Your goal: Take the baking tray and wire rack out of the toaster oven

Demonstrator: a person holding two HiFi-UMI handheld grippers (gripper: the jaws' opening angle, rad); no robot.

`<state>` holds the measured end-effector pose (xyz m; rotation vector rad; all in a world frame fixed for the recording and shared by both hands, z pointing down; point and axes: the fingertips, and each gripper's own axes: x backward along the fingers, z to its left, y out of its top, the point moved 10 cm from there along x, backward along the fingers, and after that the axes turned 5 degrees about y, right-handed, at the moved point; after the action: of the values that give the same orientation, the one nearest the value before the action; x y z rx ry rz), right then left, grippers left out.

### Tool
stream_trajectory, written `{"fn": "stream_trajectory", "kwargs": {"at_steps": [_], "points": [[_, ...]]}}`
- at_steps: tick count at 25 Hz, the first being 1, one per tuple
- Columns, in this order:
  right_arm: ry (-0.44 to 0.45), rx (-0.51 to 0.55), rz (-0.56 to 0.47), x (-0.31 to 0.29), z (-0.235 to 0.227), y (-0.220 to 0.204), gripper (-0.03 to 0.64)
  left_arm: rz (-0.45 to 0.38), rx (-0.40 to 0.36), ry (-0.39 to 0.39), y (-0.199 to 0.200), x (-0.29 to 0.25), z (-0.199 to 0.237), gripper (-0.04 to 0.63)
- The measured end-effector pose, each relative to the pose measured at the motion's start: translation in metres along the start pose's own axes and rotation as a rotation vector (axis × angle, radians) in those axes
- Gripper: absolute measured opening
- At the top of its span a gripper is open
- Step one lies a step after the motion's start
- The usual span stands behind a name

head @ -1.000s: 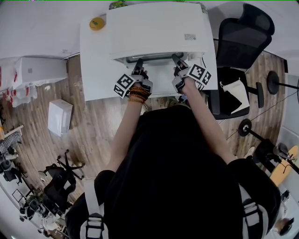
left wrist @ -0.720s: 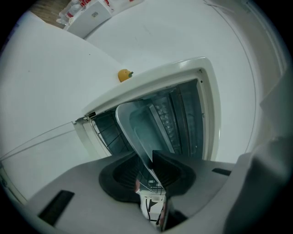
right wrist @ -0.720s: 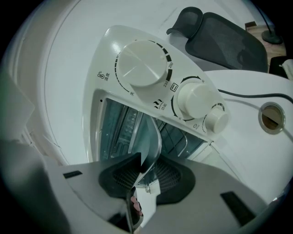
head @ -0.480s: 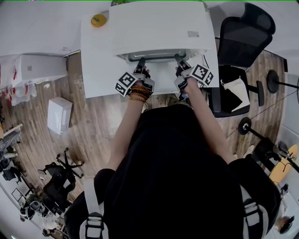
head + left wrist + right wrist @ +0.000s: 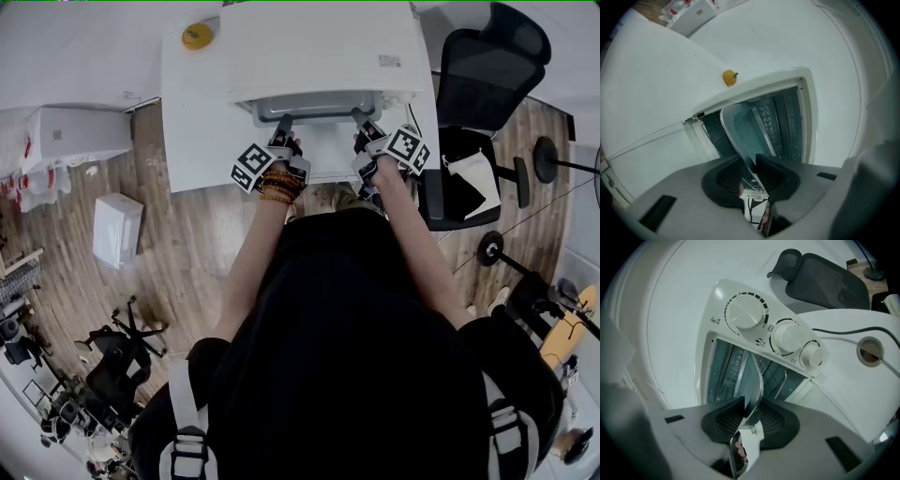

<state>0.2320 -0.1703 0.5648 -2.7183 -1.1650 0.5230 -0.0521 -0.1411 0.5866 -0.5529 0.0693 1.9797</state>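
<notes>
Both grippers are clenched on the near rim of the shallow, shiny metal baking tray (image 5: pixel 745 123). The left gripper (image 5: pixel 751 162) pinches it toward its left end and the right gripper (image 5: pixel 751 403) toward its right end. Their dark ribbed pads press on either face of the thin edge.

The tray sits partly inside the mouth of the white, boxy toaster oven (image 5: pixel 319 47), which stands on the white table (image 5: pixel 192 122). In the head view only a grey strip of the tray shows at the oven's front, between the two grippers. How far it reaches inside cannot be told.

The wire rack (image 5: pixel 783 378) is hard to make out. In the right gripper view a few thin metal bars show behind and beside the tray, which covers the rest.

Three round white dials (image 5: pixel 746 315) line the oven's control panel. A small yellow fruit-shaped object (image 5: pixel 730 78) lies on the table just beside the oven's far left corner. A black mesh office chair (image 5: pixel 825 280) stands to the right of the table, cut off by the frame. The person's black top (image 5: pixel 356 356) fills the lower half of the head view and hides the floor there.
</notes>
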Motion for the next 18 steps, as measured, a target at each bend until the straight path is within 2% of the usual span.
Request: {"fn": "stream_trajectory", "kwargs": {"at_steps": [18], "points": [[0.006,-0.018,-0.014,0.017,0.002,-0.017,0.101,0.018,0.004,-0.002,-0.007,0.019,0.005,0.095]]}}
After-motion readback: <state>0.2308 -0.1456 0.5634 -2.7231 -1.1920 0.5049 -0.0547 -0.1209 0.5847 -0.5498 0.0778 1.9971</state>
